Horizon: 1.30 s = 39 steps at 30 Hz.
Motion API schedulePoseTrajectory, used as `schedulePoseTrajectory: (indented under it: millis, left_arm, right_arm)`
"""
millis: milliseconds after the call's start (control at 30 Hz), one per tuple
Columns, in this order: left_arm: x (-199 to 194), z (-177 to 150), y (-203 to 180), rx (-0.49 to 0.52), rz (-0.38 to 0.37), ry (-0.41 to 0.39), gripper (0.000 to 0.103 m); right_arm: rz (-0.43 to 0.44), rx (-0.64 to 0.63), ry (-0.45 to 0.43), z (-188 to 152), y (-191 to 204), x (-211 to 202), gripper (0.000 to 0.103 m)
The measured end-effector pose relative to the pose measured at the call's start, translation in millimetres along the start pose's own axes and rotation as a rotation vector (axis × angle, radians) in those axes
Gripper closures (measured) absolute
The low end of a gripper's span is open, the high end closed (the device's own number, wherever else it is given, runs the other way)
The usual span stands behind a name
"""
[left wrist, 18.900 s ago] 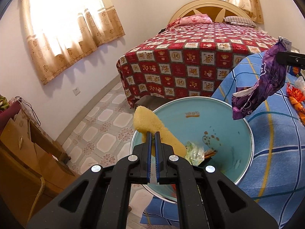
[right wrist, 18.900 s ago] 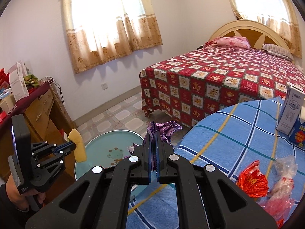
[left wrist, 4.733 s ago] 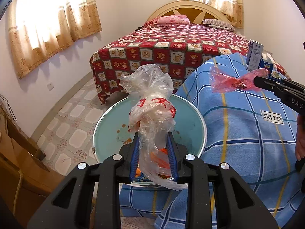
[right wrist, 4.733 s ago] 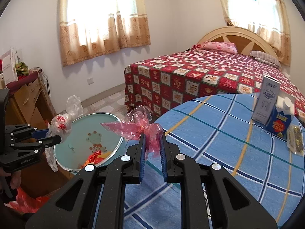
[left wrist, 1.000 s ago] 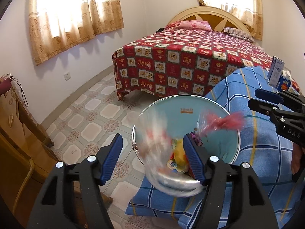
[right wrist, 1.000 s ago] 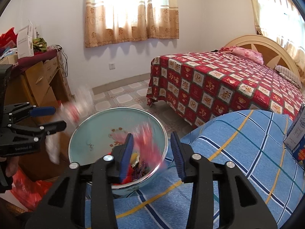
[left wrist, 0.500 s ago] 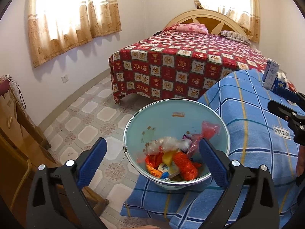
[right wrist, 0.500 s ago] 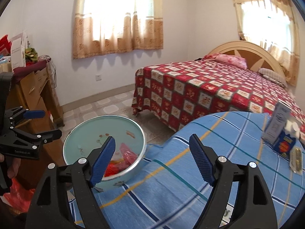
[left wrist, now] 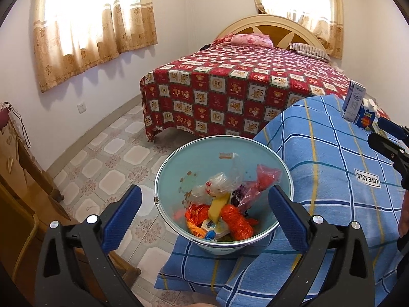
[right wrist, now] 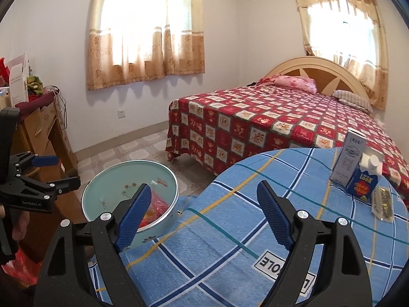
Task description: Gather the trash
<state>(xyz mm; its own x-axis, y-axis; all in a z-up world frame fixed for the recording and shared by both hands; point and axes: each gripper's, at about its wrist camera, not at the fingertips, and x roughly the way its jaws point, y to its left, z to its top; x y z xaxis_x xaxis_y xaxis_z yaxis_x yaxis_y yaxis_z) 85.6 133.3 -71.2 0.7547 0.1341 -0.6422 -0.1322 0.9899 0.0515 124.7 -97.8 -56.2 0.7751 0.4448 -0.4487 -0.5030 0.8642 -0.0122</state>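
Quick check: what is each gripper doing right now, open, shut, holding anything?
left gripper: open, empty, above the basin.
right gripper: jaws opening, nothing between them.

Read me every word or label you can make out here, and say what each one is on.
"LOVE SOLE": white patch on the blue checked cloth, upside down.
"GenRobot.AI": left gripper body, small.
White carton and blue carton: print unreadable.
Bowl sticker: blurred.
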Motion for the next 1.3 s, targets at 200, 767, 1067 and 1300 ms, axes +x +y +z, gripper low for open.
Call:
schedulePoseTrajectory:
  millis: [200, 767, 1067, 1300]
  left_arm:
    - [-3.4, 1.0, 0.7, -0.007, -0.001, -0.010, 0.006]
    - [-4.9, 1.8, 2.3, -0.004, 0.001, -0.011, 0.006]
    - [-4.6, 1.7, 2.5, -0.002, 0.007, -0.008, 0.006]
    - [-2.5, 0.2, 2.1, 0.000, 0.013, -0.007, 0.006]
  right_arm:
    - [-0.019, 0.011, -0.012, 0.3, -4.8, -6.1, 0.020]
    - [-0.018, 0.005, -0.002, 0.4, -2.2, -5.8, 0.020]
    - [-0.011, 0.008, 0.008, -1.4, 1.0, -5.1, 0.020]
    - [-0.011, 0.004, 0.005, -3.4, 3.6, -5.0, 0.020]
